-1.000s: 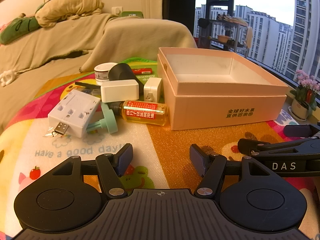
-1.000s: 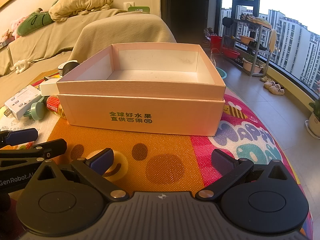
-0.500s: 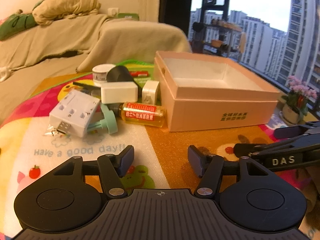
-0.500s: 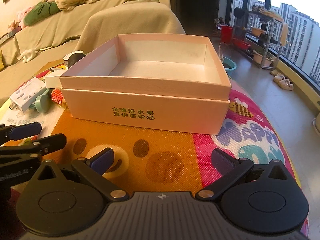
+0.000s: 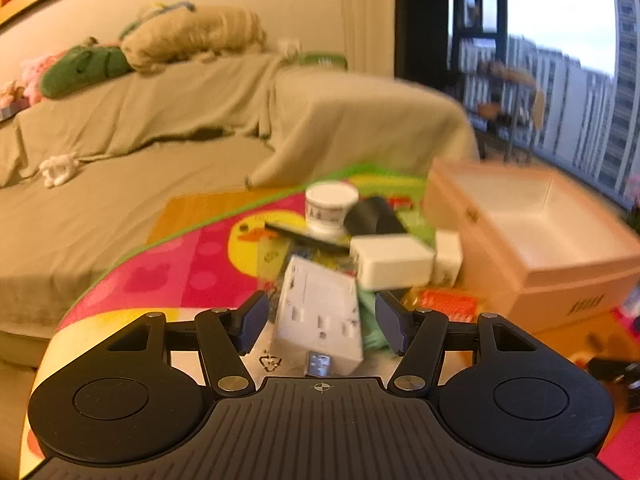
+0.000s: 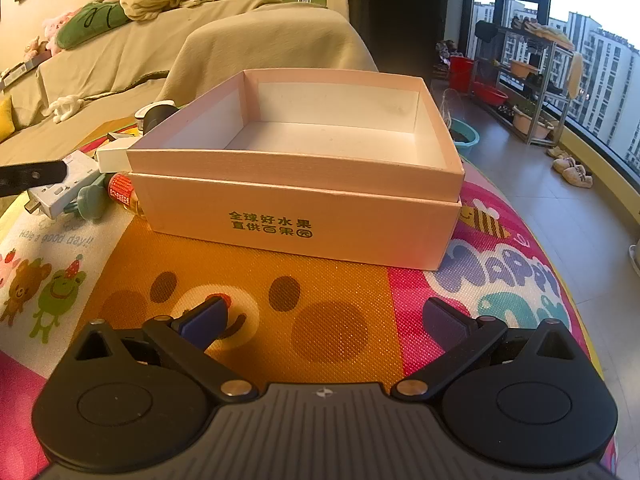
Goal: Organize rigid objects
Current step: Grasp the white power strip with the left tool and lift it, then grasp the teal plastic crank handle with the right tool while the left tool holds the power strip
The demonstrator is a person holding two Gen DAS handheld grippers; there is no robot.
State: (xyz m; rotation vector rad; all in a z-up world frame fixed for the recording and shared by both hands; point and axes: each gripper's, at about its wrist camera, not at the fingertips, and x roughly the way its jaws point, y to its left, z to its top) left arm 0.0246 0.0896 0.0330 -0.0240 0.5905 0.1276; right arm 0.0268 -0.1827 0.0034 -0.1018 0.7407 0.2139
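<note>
Both fingers gape empty; only the left view, seemingly, frames the white adapter (image 5: 320, 312) between them.

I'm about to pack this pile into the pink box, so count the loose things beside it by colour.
White: 4 (socket adapter, block, small plug, tub)
Black: 2 (roll, flat strip)
Green: 1 (knob)
Amber: 1 (bottle)
Total: 8 that I can make out; the pile's far side is blurred.

Left wrist view looks low and close over a white plastic power adapter (image 5: 320, 312). Right wrist view faces the open pink cardboard box (image 6: 304, 200) nearby. Both share box (image 5: 560, 280) and adapter (image 6: 60, 196).
</note>
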